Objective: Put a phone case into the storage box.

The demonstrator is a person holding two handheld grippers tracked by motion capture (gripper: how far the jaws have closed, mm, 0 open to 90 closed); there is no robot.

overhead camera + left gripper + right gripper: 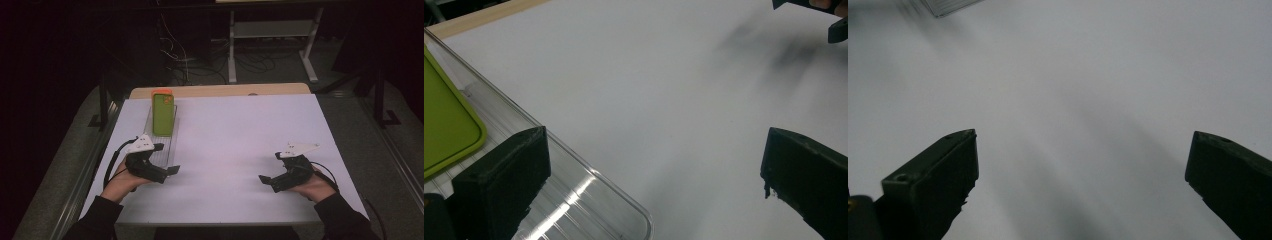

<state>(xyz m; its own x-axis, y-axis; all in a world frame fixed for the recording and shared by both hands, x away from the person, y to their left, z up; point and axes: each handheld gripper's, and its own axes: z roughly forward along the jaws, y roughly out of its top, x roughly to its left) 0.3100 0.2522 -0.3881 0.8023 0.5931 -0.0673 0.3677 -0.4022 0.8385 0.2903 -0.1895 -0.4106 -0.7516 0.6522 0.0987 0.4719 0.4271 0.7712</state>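
High view: a white desk [225, 150] carries a clear tray [162, 135] along its left part, long side running away from the person. In the far half of the tray lies a green phone [163, 114], its orange edge showing at the far end. The left gripper [167, 160] is held at the near end of the tray, its body in the person's left hand [120, 182] just left of the tray's near corner, its fingers spread wide and holding nothing. One finger sits over the tray's near end, the other over bare desk beside it. The phone is near this gripper but apart from it, farther up the tray.

The right gripper [270, 169] is held well apart, over the right part of the desk, in the right hand [315, 187]. Its fingers are also spread wide and hold nothing, pointing left toward the middle of the desk.

In the left gripper view, the left-hand finger [504, 180] overlaps the tray's ribbed floor, with the tray's rounded corner [639, 220] below it; the phone's green corner [449, 125] lies at the left edge, clear of the finger. The other finger [804, 175] hangs over white desk.

In the right gripper view, both fingers [933, 185] stand far apart above bare desk, and a tray corner [948, 6] shows at the top edge.
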